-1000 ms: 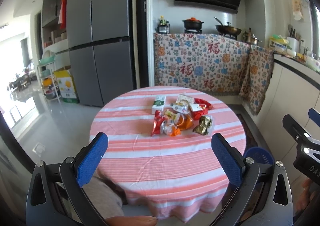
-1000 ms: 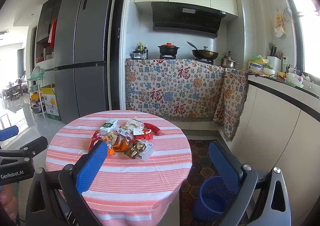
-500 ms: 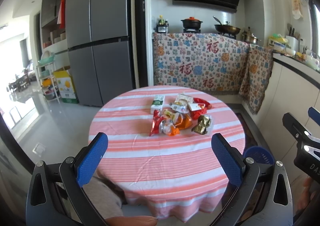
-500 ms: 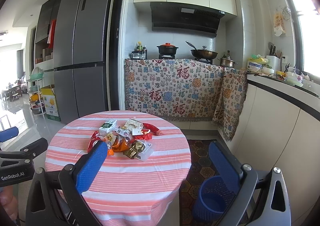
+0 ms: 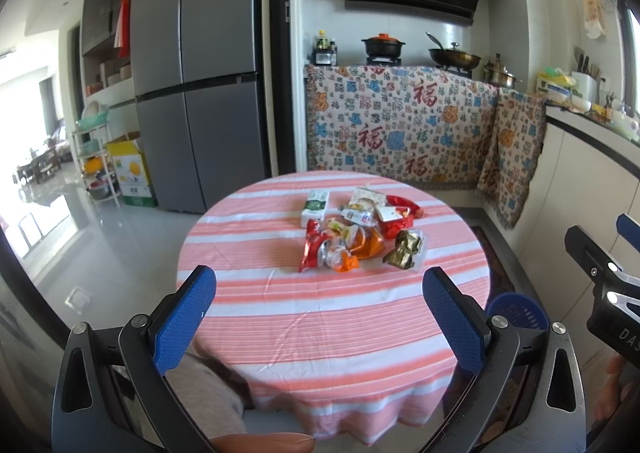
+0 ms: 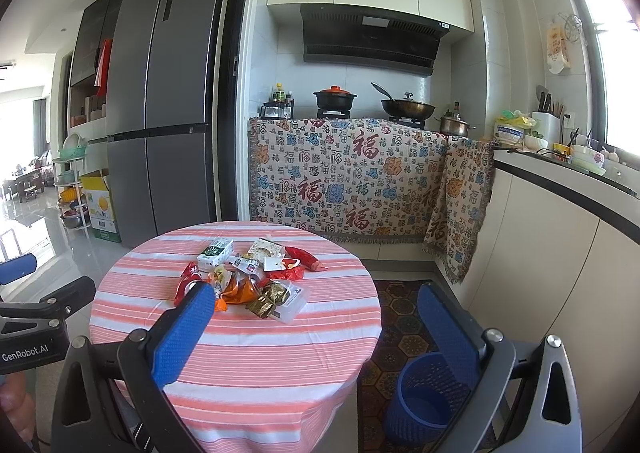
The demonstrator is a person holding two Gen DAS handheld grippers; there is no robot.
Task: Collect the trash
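A pile of trash [image 5: 358, 233] lies in the middle of a round table with a pink striped cloth [image 5: 332, 317]: a white and green carton [image 5: 315, 207], red and orange wrappers, a clear box with gold foil [image 5: 406, 249]. The pile also shows in the right wrist view [image 6: 248, 281]. A blue bin [image 6: 424, 393] stands on the floor right of the table. My left gripper [image 5: 320, 305] is open and empty, short of the pile. My right gripper [image 6: 316, 317] is open and empty, held over the table's right edge.
A grey fridge [image 5: 200, 73] stands at the back left. A counter draped in patterned cloth [image 5: 404, 129] carries a pot and a wok. White cabinets [image 6: 560, 253] run along the right. A patterned rug [image 6: 400, 317] lies under the bin.
Both grippers have drifted slightly; the table and pile sit a touch lower and nearer in the views. Both stay open and empty.
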